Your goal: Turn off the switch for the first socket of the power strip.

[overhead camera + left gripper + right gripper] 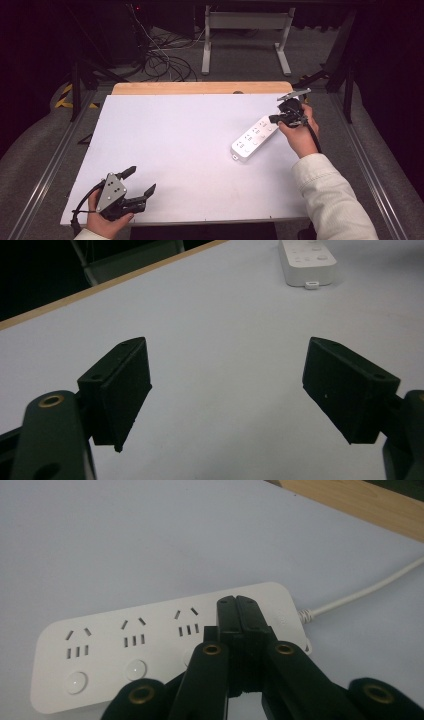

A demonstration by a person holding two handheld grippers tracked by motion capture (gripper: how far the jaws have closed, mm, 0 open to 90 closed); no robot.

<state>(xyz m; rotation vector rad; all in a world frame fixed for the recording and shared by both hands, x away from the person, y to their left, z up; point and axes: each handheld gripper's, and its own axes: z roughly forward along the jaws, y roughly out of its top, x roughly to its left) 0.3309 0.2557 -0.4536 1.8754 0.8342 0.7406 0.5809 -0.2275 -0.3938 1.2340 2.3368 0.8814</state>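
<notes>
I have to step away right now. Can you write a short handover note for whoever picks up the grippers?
Right gripper: shut, empty, tips over the power strip's cable end, beside the third socket; contact can't be told.
Left gripper: open, empty, idle at the near left of the white board.
Strip lies flat, right of centre, nothing plugged in.
Done: right gripper brought to the strip.
Left: probably press a switch button.

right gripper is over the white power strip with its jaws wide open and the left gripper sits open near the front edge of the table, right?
Not quite: the right gripper has its jaws shut tight together, with nothing between them, as the right gripper view shows. The rest holds: it is over the white power strip, and the left gripper sits open near the table's front edge.
</notes>
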